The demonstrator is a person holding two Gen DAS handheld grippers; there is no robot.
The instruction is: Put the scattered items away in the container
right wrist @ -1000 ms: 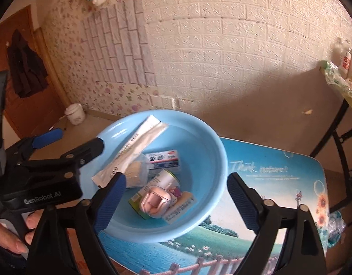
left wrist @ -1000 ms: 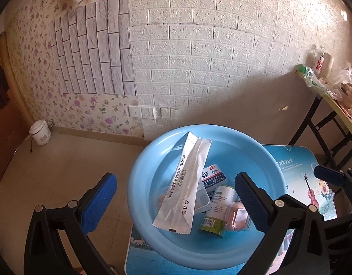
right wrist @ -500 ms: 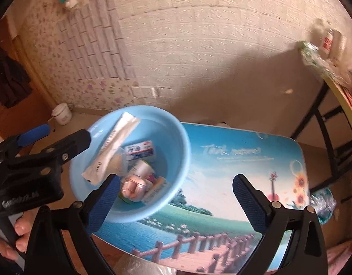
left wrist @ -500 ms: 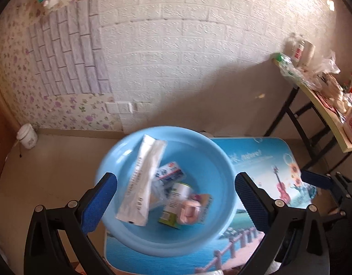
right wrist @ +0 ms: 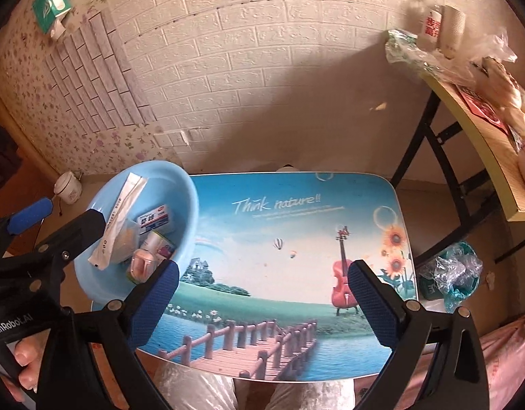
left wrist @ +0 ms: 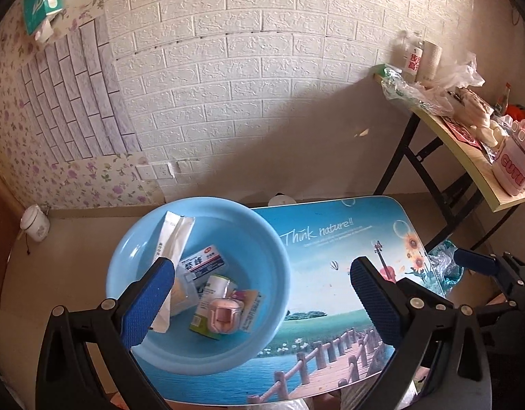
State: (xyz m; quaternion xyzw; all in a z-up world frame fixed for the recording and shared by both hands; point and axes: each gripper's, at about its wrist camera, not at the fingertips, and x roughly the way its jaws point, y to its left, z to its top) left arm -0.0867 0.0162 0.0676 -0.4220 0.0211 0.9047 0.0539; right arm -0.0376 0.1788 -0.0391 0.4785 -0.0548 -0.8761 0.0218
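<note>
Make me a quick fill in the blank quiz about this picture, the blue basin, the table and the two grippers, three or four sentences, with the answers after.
1. The long white packet lies inside the light ____ basin.
2. The basin sits at the ____ end of the picture-printed table, as the person sees it.
3. The jaws of both the left gripper and the right gripper are ____, holding nothing.
4. The words printed on the table are "Think ____".

Missing words: blue; left; open; nature
</note>
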